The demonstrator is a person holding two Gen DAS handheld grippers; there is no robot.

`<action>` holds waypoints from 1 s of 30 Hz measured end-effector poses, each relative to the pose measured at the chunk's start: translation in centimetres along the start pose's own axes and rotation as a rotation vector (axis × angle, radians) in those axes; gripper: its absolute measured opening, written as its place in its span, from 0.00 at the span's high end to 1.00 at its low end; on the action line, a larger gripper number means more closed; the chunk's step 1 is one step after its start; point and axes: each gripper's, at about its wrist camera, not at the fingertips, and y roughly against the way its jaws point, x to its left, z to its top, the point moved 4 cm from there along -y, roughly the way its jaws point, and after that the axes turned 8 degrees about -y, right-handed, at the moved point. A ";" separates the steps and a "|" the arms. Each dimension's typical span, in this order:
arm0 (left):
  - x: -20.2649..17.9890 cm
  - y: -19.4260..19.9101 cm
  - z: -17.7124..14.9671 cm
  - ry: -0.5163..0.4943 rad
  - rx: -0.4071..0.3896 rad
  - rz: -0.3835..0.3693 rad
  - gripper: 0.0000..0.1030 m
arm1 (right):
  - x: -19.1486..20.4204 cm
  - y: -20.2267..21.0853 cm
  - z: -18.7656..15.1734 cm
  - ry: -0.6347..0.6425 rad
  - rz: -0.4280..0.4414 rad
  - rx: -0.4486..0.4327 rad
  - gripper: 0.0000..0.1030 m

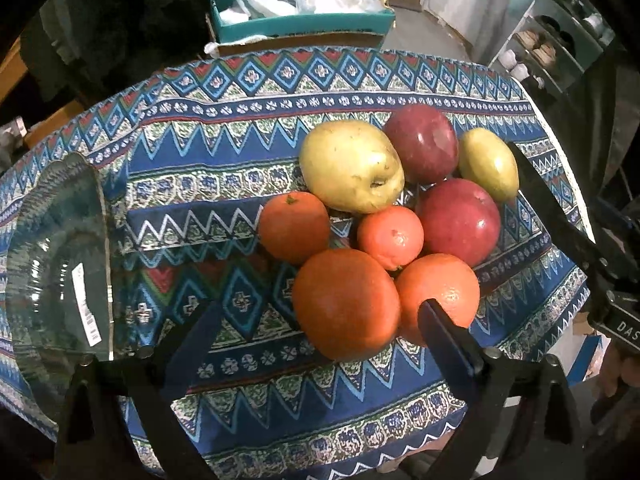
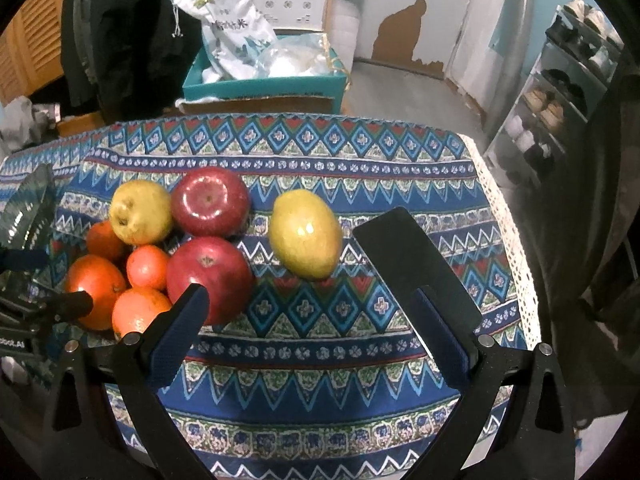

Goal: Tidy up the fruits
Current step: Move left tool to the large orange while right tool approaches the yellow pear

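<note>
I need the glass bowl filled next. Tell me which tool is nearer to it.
Left. The left tool hangs open just beside the glass bowl, over the oranges. The right tool is open farther off, past the fruit pile, near the lone yellow fruit.

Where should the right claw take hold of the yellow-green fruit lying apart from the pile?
Probably across the middle of the yellow-green fruit, from above. It lies on its side clear of the red apple, so both long flanks are free.

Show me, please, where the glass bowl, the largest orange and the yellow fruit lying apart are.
glass bowl (image 1: 60,248): left wrist view, inner wall.
largest orange (image 1: 346,304): left wrist view, middle of peel.
yellow fruit lying apart (image 2: 306,234): right wrist view, middle of skin.
</note>
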 end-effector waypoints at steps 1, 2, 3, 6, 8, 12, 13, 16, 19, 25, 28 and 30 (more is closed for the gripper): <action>0.0 -0.3 0.0 0.003 0.008 -0.010 0.12 | 0.0 -0.1 0.0 0.000 0.000 0.002 0.04; 0.1 -0.6 -0.1 0.009 0.016 -0.022 0.15 | 0.0 -0.1 0.0 0.001 0.001 0.003 0.04; 0.1 -0.8 -0.1 0.016 0.024 -0.034 0.16 | 0.0 -0.2 0.0 0.001 0.001 0.004 0.04; 0.1 -1.6 -0.3 0.045 0.039 -0.074 0.22 | -0.1 -0.2 0.0 -0.002 0.001 0.006 0.04; 0.3 -1.7 -0.4 0.065 0.032 -0.099 0.25 | -0.2 -0.3 0.1 -0.005 0.001 0.006 0.04; 0.2 -1.5 -0.3 0.077 0.030 -0.164 0.39 | -0.5 -0.5 0.4 -0.014 0.006 0.006 0.04; 0.1 -1.6 -0.3 0.073 0.029 -0.162 0.39 | -0.6 -0.5 0.4 -0.016 0.007 0.007 0.03; -0.2 -1.4 -0.4 0.062 0.021 -0.152 0.40 | -0.7 -0.8 0.7 -0.016 0.008 0.008 0.03; -0.5 -1.1 -0.4 0.024 0.009 -0.108 0.40 | -0.7 -1.2 1.1 -0.009 0.009 0.007 0.04; -0.3 0.2 0.2 0.003 -0.034 -0.060 0.40 | -0.9 -3.2 2.2 0.008 0.019 0.033 0.04; 0.4 0.9 0.4 0.011 -0.057 -0.042 0.40 | -0.9 -4.7 2.7 0.014 0.031 0.057 0.04; 1.0 1.1 0.6 0.023 -0.066 -0.041 0.40 | -0.9 -6.0 3.1 0.017 0.037 0.079 0.04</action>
